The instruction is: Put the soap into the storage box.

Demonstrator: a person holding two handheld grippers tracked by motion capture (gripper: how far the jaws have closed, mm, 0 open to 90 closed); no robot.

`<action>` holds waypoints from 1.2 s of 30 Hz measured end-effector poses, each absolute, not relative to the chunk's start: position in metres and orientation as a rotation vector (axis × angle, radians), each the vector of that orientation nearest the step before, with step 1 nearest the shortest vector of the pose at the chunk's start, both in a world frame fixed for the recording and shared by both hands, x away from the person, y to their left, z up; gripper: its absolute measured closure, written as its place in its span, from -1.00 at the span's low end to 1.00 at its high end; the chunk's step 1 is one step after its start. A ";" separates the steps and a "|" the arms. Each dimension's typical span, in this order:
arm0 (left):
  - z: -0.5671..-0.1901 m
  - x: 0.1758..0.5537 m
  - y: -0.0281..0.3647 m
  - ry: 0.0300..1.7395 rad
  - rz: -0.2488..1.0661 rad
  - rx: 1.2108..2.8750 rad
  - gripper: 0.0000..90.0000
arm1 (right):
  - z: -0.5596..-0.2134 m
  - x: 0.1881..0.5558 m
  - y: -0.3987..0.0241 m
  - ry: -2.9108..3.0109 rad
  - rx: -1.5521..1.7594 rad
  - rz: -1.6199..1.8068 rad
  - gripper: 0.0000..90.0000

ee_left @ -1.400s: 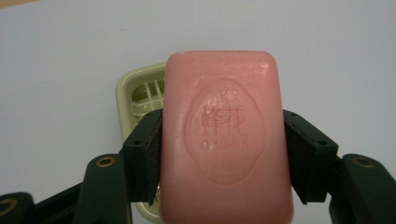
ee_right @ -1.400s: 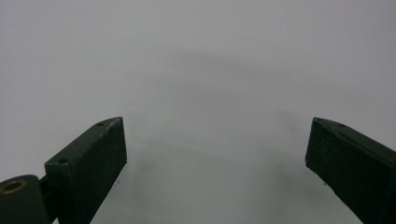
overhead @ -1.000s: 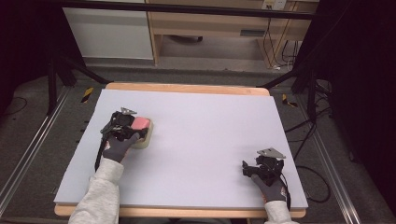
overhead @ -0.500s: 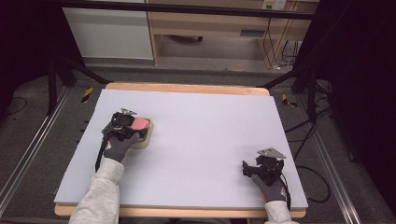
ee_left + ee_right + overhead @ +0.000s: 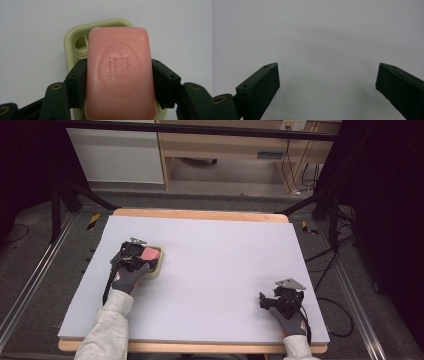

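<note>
Your left tool (image 5: 142,256) is clamped on the pink soap bar (image 5: 120,72): in the left gripper view both black jaws press flat against the bar's long sides, near its lower half, with no gap between pad and soap. The bar lies face up, its embossed oval stamp and lettering toward the camera. Under it sits the pale green soap dish (image 5: 75,37); the bar covers most of the dish, leaving the dish's left rim, part of its top edge and some of its ribbed inside showing at the upper left. Whether the soap rests in the dish or is held just above it, you cannot tell from these views.

In the high view, your left tool, the soap and the dish (image 5: 156,270) are together on the left part of the white tabletop (image 5: 225,250), about midway between its near and far edges.

Your right tool (image 5: 328,82) stands with its jaws wide apart and nothing between them; the right gripper view looks past them at bare tabletop. In the high view it rests near the front right corner (image 5: 282,300), well apart from the soap and dish.
</note>
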State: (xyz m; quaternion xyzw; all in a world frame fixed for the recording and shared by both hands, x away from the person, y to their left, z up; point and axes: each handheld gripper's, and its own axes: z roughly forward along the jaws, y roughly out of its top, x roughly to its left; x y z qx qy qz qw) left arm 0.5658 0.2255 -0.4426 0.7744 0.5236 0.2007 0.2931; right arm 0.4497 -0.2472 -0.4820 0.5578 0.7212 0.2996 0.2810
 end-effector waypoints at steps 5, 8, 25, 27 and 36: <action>-0.446 0.567 0.226 1.407 0.531 2.066 -0.18 | -0.482 0.450 -0.247 1.931 1.496 0.803 -0.88; -0.447 0.567 0.226 1.416 0.533 2.064 -0.18 | -0.482 0.450 -0.247 1.931 1.499 0.803 -0.88; -0.446 0.568 0.227 1.424 0.531 2.050 -0.20 | -0.482 0.450 -0.247 1.933 1.500 0.802 -0.88; -0.440 0.565 0.228 1.413 0.532 2.029 -0.23 | -0.482 0.450 -0.247 1.930 1.499 0.802 -0.88; -0.420 0.552 0.229 1.359 0.568 1.986 -0.31 | -0.482 0.449 -0.248 1.925 1.501 0.803 -0.88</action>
